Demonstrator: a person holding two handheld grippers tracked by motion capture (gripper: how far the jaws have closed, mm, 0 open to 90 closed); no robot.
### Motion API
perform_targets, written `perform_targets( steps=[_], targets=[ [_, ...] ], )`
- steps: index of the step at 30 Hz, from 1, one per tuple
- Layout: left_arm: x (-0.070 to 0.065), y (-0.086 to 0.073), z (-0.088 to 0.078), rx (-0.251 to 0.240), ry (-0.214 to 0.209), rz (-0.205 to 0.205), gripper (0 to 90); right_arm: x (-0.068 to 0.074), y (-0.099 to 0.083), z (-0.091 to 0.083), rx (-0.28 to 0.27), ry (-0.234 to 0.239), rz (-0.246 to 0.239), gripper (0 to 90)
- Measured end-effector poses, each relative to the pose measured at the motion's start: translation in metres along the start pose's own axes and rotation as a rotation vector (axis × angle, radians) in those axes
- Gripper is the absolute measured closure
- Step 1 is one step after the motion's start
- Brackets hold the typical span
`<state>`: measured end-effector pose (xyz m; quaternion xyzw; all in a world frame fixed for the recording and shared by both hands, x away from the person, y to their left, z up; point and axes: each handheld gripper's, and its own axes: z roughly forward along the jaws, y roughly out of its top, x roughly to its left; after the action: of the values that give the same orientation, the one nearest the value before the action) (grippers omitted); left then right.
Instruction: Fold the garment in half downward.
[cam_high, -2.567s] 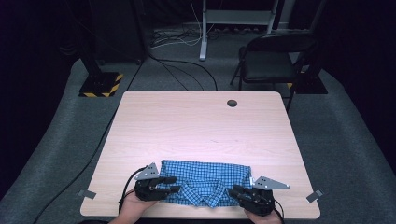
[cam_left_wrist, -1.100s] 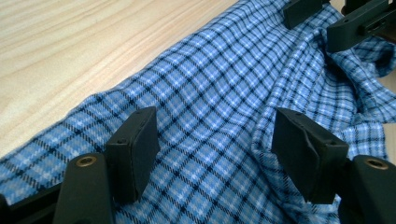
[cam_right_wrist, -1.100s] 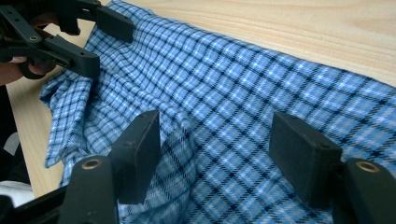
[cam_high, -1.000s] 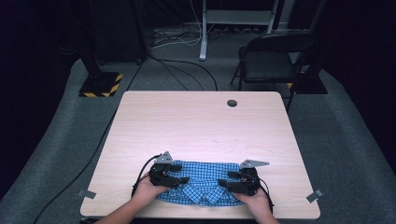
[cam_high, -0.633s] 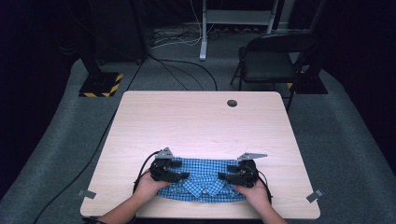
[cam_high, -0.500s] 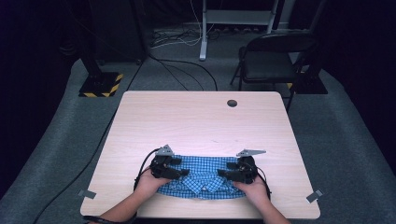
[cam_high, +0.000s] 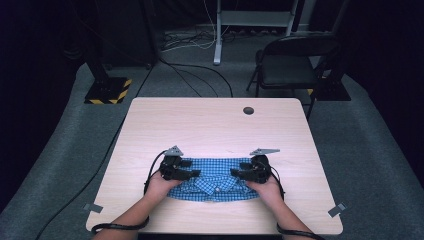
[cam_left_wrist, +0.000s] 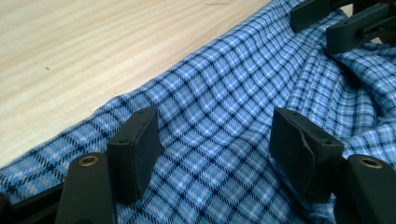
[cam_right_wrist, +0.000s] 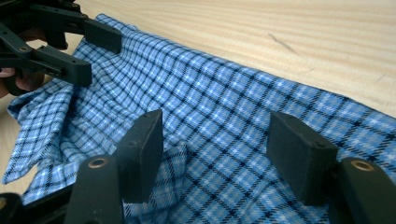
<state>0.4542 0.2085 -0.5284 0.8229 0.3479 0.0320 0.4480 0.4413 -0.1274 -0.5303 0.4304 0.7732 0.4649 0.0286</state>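
High view shows the blue checked shirt (cam_high: 216, 178), folded with its collar toward the person, lying near the front edge of the wooden table (cam_high: 215, 125). Its two ends are hidden under the hands. The left gripper (cam_high: 192, 173) sits over the shirt's left end and the right gripper (cam_high: 235, 173) over its right end, pointing toward each other. In both gripper views the jaws stand apart above rumpled cloth, pinching nothing. A folding chair (cam_high: 292, 60) stands beyond the table, half lost in the dark.

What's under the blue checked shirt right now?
The blue checked shirt lies flat on the wooden table; bare tabletop shows all round it. Anything beneath the folded cloth is covered and cannot be seen.
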Motion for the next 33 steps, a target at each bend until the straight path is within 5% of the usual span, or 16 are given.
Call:
perform_targets(
  steps=[12, 19, 28, 33],
  targets=[
    [-0.008, 0.005, -0.009, -0.019, 0.004, 0.007, 28.2, 0.013, -0.003, -0.006, -0.007, -0.025, -0.017, 31.9],
    [-0.023, 0.000, -0.023, -0.031, 0.002, 0.049, 27.7, 0.030, -0.006, -0.025, -0.031, -0.041, -0.094, 30.0],
    [-0.031, -0.009, -0.023, -0.027, 0.029, 0.106, 27.1, 0.030, -0.012, -0.021, -0.007, -0.077, -0.108, 29.7],
    [-0.031, -0.012, -0.017, -0.014, 0.034, 0.115, 26.8, 0.026, -0.018, -0.020, 0.005, -0.091, -0.074, 31.1]
  ],
)
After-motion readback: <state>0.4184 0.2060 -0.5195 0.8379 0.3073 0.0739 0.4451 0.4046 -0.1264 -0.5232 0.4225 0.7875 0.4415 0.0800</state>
